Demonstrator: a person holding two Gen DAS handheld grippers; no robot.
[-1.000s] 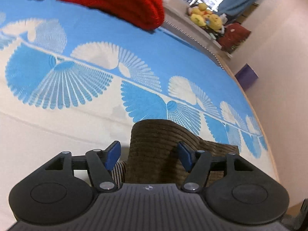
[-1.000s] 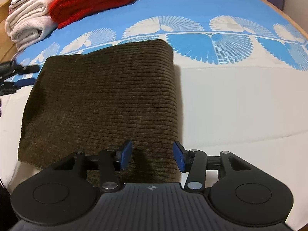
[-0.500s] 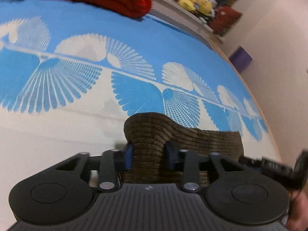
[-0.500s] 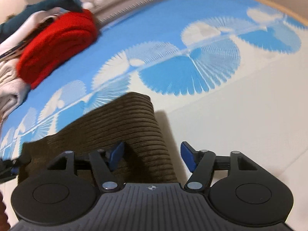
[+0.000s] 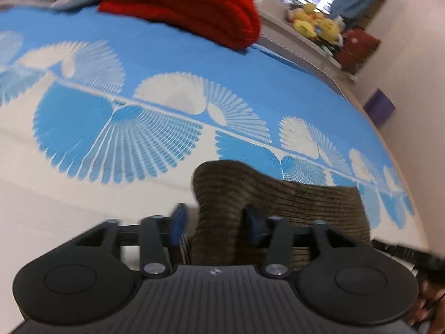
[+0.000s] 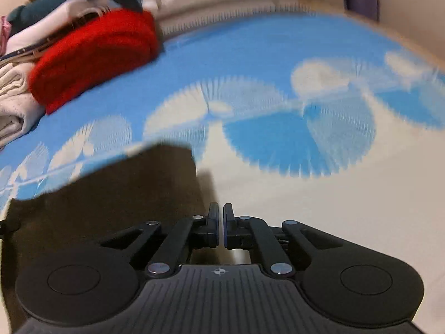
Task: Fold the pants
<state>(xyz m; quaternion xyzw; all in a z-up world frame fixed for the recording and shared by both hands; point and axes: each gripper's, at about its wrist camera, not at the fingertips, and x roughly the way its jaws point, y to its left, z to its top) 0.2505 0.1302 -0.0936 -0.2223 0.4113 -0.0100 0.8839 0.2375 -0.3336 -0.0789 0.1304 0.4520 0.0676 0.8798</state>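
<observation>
The folded pants (image 5: 278, 203) are lying on the bed (image 5: 167, 64). The left gripper (image 5: 214, 224) is spreading its fingers around a raised fold. The right gripper (image 6: 220, 222) is clenching empty beside the pants' edge.

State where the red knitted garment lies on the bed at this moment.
The red knitted garment lies at the far left of the bed in the right wrist view, against the pale folded laundry, well beyond the brown pants.
</observation>
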